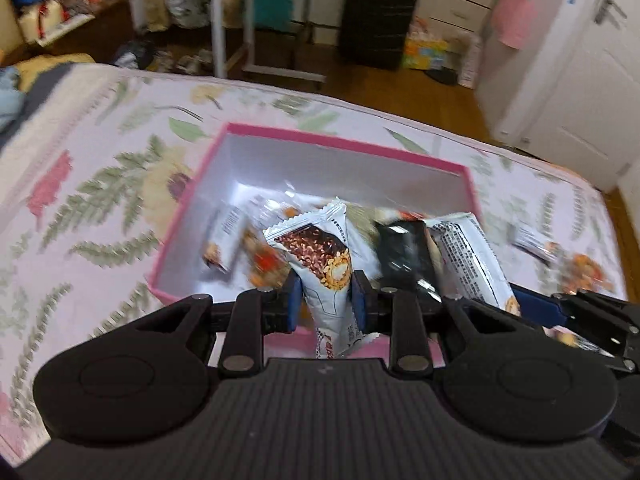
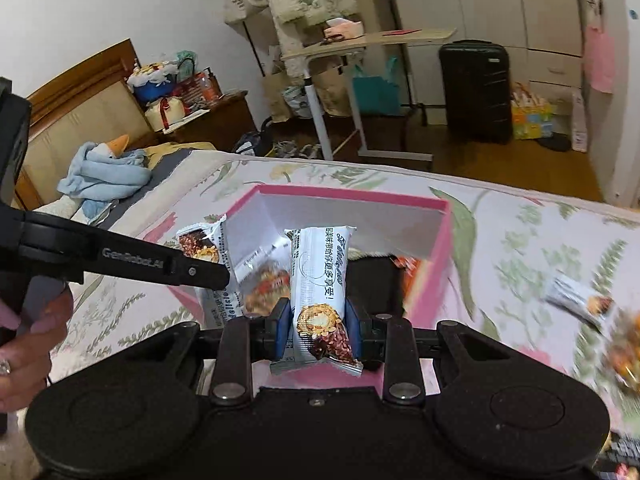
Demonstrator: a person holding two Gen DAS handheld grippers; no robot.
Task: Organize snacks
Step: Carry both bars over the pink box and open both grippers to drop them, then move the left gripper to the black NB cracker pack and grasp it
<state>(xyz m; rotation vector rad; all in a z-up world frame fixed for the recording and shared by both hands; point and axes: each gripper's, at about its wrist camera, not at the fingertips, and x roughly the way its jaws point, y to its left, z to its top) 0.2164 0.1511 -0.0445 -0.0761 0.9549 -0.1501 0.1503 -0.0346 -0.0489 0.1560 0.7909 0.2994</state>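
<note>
- room: a bedroom with a wooden floor [image 2: 500, 164], white cupboard doors and a white door [image 1: 580, 80] beyond the bed. clutter lines the far wall.
- bed [image 1: 80, 200]: covered by a pale pink floral sheet; it carries the pink box, taken here as the landmark.
- black suitcase [image 2: 476, 92]: upright on the floor, well beyond the pink box, against the cupboards.
- rolling side table [image 2: 360, 40]: light top on a white post, beyond the pink box and to the left of the suitcase.
- light blue cloth [image 2: 104, 172]: bunched on the bed, to the far left of the pink box in the right wrist view.
- pink box [image 1: 344, 144]: open-topped, white inside, resting on the sheet. several wrapped snacks lie within it, blurred.
- left gripper [image 1: 326, 300]: black frame with blue pads, poised over the near edge of the pink box. its fingers are clamped on the left snack bar, one pad at each side.
- right gripper [image 2: 316, 328]: same build, over the near edge of the pink box. its fingers are clamped on the right snack bar.
- hand [image 2: 24, 344]: seen at the left edge of the right wrist view, around the handle of the left gripper.
- left snack bar [image 1: 324, 256]: white wrapper with a chocolate-nut picture, standing up from the pads above the pink box interior.
- right snack bar [image 2: 320, 280]: white wrapper with printed text, picture end nearest the camera, held above the near side of the pink box.
- loose snack packets [image 2: 580, 304]: on the sheet to the right of the pink box, outside it, blurred.
</note>
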